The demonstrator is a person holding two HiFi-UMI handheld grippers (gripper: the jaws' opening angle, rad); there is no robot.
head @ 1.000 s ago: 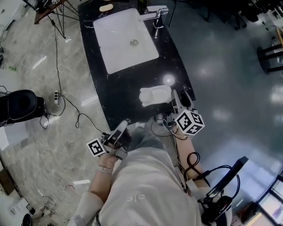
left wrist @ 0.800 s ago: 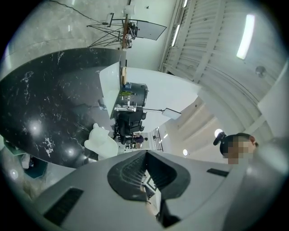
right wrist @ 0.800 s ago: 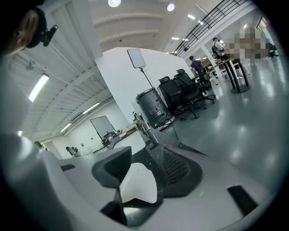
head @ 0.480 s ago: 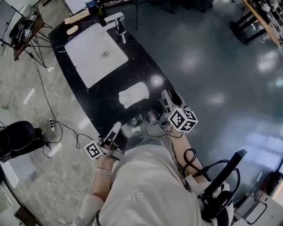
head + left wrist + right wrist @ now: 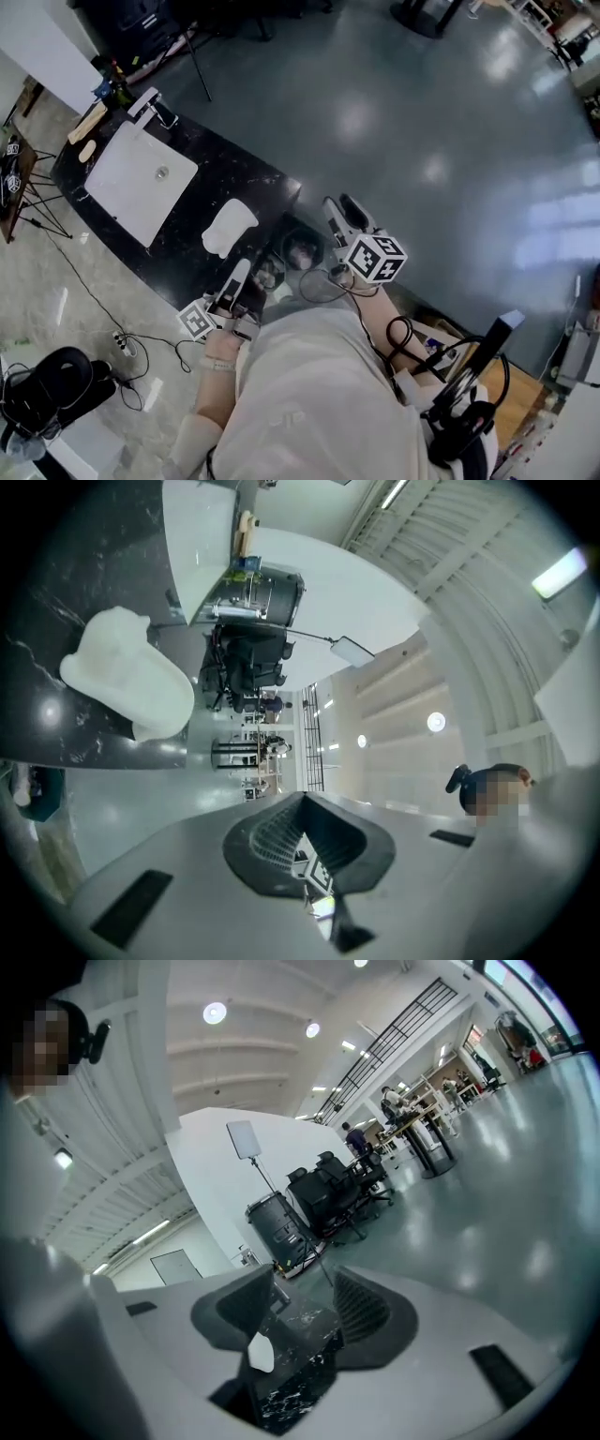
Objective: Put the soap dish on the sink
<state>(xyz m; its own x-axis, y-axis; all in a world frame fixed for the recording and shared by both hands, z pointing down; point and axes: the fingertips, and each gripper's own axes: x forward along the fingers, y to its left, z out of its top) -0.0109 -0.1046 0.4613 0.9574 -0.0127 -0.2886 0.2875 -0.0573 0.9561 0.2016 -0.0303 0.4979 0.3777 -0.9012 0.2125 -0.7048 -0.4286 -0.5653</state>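
Step in hand, judged: reach and pick up, not yet begun. The soap dish (image 5: 230, 227) lay free on the black table (image 5: 272, 192), untouched, at about 12 o'clock from the left tongs (image 5: 241, 272) and 9 o'clock from the right tongs (image 5: 339, 204), near both. The white sink (image 5: 131, 187) sat at 10 o'clock from the dish, apart from it, with the faucet (image 5: 150, 105) on its far side. The left tongs (image 5: 302, 803) had their tips closed together with nothing between them. The right tongs (image 5: 305, 1307) stood well apart and empty, only black marble showing in the gap. To do it well, the right tongs looked the better choice, since they were already open. They should drop low over the dish, straddle its narrow width rather than its length, close gently, lift level, carry toward 10 o'clock and set it flat at the basin's edge. The left would have to open first. A risk was the dish sliding on the glossy top if nudged before the close. The dish was plain white, smooth and rounded, longer than wide, with one end lobed or notched in the left gripper view (image 5: 127, 672). It looked hard and possibly slick. Whether it held soap could not be told.
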